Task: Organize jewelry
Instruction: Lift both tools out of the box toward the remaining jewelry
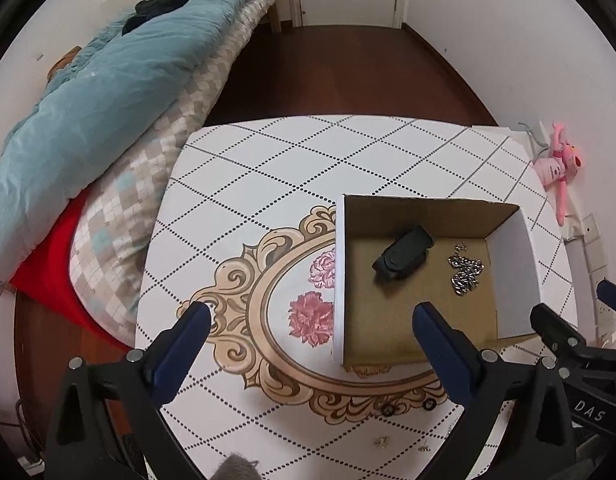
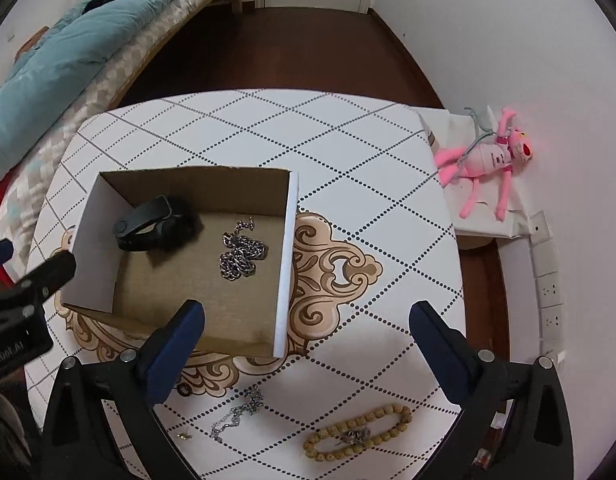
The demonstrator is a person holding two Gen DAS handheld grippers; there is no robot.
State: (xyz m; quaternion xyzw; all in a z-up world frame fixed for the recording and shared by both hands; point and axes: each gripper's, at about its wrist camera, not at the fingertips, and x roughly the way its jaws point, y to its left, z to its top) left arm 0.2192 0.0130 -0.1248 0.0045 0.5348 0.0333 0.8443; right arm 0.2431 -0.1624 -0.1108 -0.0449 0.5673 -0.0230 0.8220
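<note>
An open cardboard box [image 1: 340, 280] [image 2: 286, 264] sits on the patterned table. Inside lie a black wristband [image 1: 404, 258] [image 2: 152, 224] and a heap of silver chain [image 1: 466, 270] [image 2: 242, 254]. On the table in front of the box lie a thin silver chain [image 2: 238, 414], a wooden bead bracelet [image 2: 358, 432], small black rings [image 1: 408, 406] [image 2: 183, 391] and small gold earrings [image 1: 382, 442] [image 2: 185, 436]. My left gripper [image 1: 314, 314] is open and empty above the box's near left side. My right gripper [image 2: 308, 314] is open and empty above the box's near right corner.
A bed with a teal duvet [image 1: 100, 92] stands left of the table. A pink plush toy [image 2: 488, 160] lies on a white box at the right by the wall. Wall sockets [image 2: 550, 292] are at the right. The table's far half [image 2: 268, 128] holds nothing.
</note>
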